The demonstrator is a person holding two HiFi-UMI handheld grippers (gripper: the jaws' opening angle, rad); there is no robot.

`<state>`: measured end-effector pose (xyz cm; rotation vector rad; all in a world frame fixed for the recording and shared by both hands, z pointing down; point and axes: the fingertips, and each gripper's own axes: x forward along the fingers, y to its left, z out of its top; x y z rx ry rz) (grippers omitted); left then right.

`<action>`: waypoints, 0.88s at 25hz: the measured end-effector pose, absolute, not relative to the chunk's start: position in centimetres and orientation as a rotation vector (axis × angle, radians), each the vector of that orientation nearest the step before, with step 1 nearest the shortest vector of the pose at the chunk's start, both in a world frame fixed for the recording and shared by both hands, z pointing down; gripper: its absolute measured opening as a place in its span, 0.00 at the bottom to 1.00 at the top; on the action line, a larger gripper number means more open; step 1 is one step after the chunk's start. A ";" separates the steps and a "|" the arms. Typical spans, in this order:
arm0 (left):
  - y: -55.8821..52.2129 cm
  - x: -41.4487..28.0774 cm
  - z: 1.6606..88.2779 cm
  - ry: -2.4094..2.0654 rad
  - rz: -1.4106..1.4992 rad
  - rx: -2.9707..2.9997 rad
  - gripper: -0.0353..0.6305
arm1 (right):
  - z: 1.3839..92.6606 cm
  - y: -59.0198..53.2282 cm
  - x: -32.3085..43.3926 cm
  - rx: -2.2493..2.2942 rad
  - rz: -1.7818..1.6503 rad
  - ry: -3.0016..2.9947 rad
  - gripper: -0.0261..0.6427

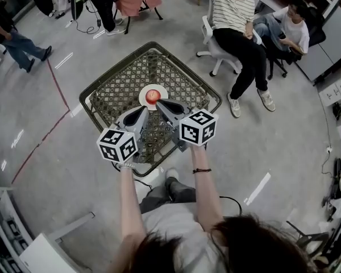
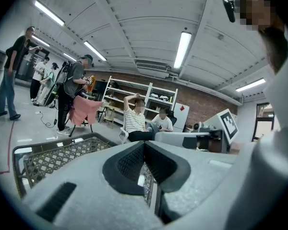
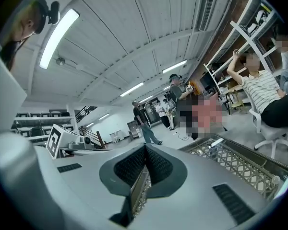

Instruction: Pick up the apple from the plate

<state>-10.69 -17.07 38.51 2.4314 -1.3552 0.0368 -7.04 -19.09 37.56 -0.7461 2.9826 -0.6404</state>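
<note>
An apple (image 1: pixel 153 96) sits on a white plate (image 1: pixel 142 97) at the middle of a mesh table (image 1: pixel 116 87); the left gripper (image 1: pixel 144 111) and right gripper (image 1: pixel 159 103) hover just beside the plate, tips toward it; both jaws are closed and empty.

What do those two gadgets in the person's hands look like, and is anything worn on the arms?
Each is a pale grey, wedge-shaped tool, the left gripper and right gripper, with black ribbed pads inside. Each carries a white cube printed with black square markers. A thin black band circles the right wrist.
</note>
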 end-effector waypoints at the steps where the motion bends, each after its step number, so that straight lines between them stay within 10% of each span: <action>1: -17.3 -10.8 38.6 -1.366 0.039 2.426 0.07 | 37.6 -19.4 -7.1 -0.739 -0.642 2.986 0.05; 22: -23.1 -13.0 45.2 -1.334 0.185 2.324 0.07 | 43.9 -25.5 -8.4 -0.779 -0.801 3.035 0.05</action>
